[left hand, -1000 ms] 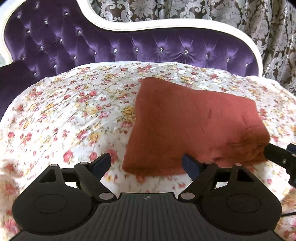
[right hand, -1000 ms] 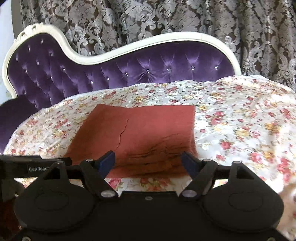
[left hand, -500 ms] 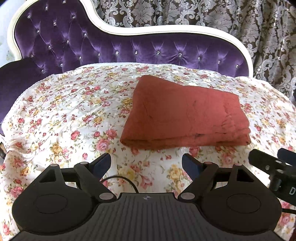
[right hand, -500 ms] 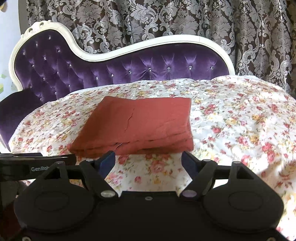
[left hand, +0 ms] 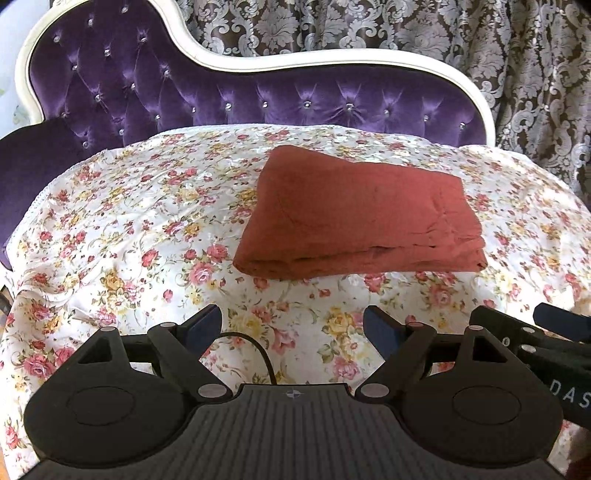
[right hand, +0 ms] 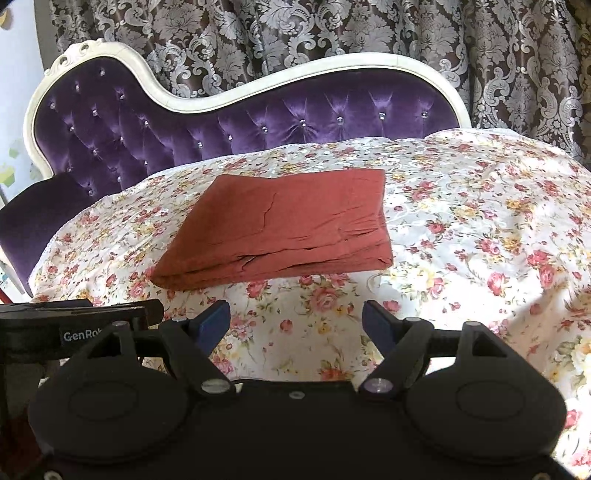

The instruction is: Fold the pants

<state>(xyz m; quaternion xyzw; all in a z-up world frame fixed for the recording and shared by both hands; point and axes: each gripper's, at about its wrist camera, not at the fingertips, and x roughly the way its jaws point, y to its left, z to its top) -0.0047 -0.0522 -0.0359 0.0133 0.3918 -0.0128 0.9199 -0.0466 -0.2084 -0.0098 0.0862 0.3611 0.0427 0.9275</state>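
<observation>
Pants (left hand: 360, 218), rust-red, lie folded into a flat rectangular packet on the floral sheet (left hand: 140, 229) that covers a purple tufted sofa (left hand: 155, 92); patterned curtains (left hand: 406, 29) hang behind. Layered edges of the packet face the viewer, stacked and roughly aligned, with slight wrinkling near the front corner in the right wrist view (right hand: 280, 229). Left tool (left hand: 293, 326): fingers spread wide, nothing between them, poised above bare sheet short of the packet. Right tool (right hand: 295, 321): likewise wide apart and empty, apart from the cloth; its body shows at the right margin of the left wrist view. Key relation: the packet lies straight ahead of both tools, beyond a strip of bare sheet, its long axis running left to right across the line of the fingers; from the left tool it sits ahead and a little right, from the right tool ahead and a little left, so neither is clearly nearer. Judged from the compact form, folding appears complete or nearly so; any further move would call for only a light smoothing of the front edge.
</observation>
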